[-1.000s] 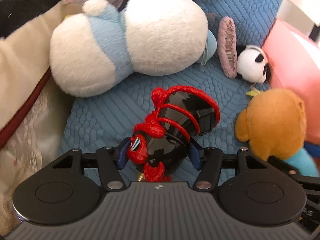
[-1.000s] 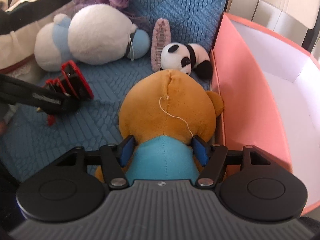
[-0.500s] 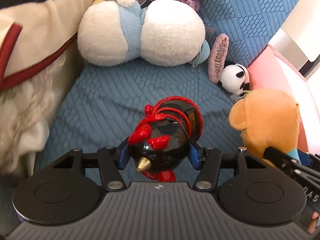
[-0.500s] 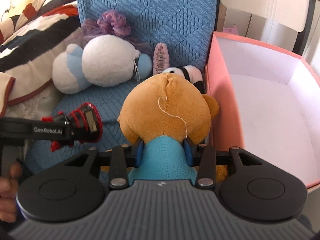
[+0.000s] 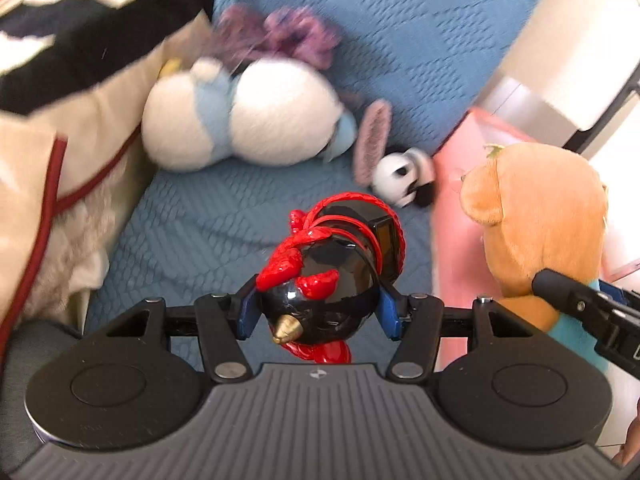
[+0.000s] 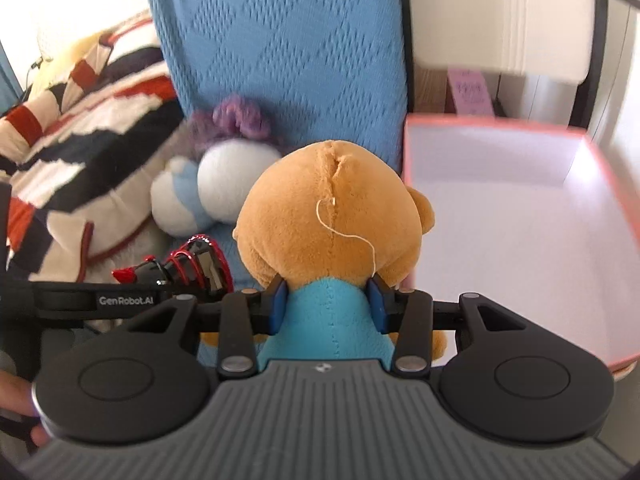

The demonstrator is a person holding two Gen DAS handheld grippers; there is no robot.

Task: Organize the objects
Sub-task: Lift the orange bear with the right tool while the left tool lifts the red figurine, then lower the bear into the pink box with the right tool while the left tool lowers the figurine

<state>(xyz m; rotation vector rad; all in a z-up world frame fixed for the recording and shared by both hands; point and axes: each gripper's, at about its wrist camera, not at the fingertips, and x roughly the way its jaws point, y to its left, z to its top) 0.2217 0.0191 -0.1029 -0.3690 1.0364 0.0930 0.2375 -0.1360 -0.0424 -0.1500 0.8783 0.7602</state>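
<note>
My left gripper [image 5: 318,312] is shut on a black and red toy figure [image 5: 332,276] and holds it above the blue cushion [image 5: 208,232]. My right gripper [image 6: 326,306] is shut on the blue body of an orange plush bear [image 6: 332,216] and holds it in the air, left of the open pink box [image 6: 516,216]. The bear [image 5: 536,216] and the box wall [image 5: 452,240] also show at the right of the left wrist view. The toy figure [image 6: 192,264] and the left gripper's arm show at the left of the right wrist view.
A white and light-blue plush [image 5: 248,116], a purple yarn item [image 5: 280,32], a pink hair clip [image 5: 372,140] and a small panda plush [image 5: 404,176] lie on the cushion. A striped blanket [image 5: 60,40] is piled at the left. The box interior [image 6: 500,248] holds nothing visible.
Both grippers have risen with their toys. The right gripper has lifted the bear off the cushion, beside the pink box. The left gripper's toy figure has turned in the grip.
</note>
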